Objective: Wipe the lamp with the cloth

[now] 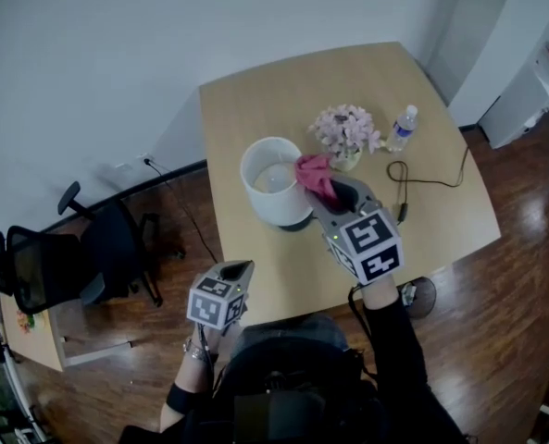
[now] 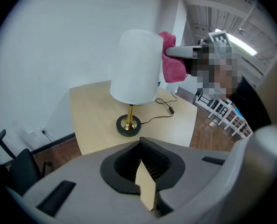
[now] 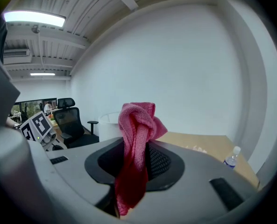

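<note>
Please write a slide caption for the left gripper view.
The right gripper holds the pink cloth beside the top of the lamp shade, seen over the shut left gripper.

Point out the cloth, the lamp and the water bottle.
cloth [image 3: 136, 141]: right gripper view, bunched middle
lamp [image 2: 134, 66]: left gripper view, shade's side
water bottle [image 1: 401, 132]: head view, its body

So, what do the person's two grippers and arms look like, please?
The left gripper and the right gripper both have grey bodies with black lining round the jaws. Each carries a cube with black-and-white square markers. The right arm wears a long black sleeve. The left wrist shows a bracelet.
</note>
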The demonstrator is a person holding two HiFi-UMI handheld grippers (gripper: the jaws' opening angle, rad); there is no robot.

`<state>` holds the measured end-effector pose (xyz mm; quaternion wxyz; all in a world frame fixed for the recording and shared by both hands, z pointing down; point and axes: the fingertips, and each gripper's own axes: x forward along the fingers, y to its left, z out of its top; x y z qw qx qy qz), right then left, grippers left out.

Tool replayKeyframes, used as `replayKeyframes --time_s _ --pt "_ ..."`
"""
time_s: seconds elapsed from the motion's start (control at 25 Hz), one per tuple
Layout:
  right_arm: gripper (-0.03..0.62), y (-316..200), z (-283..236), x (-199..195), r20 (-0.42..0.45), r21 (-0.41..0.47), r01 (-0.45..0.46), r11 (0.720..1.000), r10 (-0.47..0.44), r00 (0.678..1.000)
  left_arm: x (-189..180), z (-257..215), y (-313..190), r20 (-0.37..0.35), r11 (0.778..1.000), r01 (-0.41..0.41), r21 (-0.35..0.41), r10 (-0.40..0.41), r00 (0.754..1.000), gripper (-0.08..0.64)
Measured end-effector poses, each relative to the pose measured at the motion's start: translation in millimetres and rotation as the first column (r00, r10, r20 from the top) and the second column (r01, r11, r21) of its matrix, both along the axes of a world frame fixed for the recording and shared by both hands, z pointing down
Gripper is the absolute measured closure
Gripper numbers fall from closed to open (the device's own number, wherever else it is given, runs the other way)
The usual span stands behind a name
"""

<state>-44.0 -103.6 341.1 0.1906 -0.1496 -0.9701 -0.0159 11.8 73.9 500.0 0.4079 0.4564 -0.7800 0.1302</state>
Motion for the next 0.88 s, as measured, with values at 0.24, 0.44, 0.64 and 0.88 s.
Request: replayKeyframes --time_s 0.24,0.44,0.64,0.88 --pt "0.476 4 78 9 -0.131 0.006 -0.042 0.999 0.043 0.99 -6 20 4 -0.027 0.999 -0.035 0.007 0.035 0.999 0.56" --pt "0.476 7 130 17 -0.244 0.049 -0.154 0.987 0.161 0.956 -17 39 12 -0.058 0.99 -0.131 0.045 0.133 0.989 0.56" --pt "0.476 10 167 24 -0.351 0.117 -0.303 0.946 0.325 0.878 -38 47 36 -0.077 0.962 -0.265 0.065 0.269 0.96 0.56" --pt "0.476 22 202 47 -0.501 0.217 -0.43 0.876 0.478 0.721 -54 51 64 -0.095 0.906 -0.409 0.108 0.419 0.903 0.56"
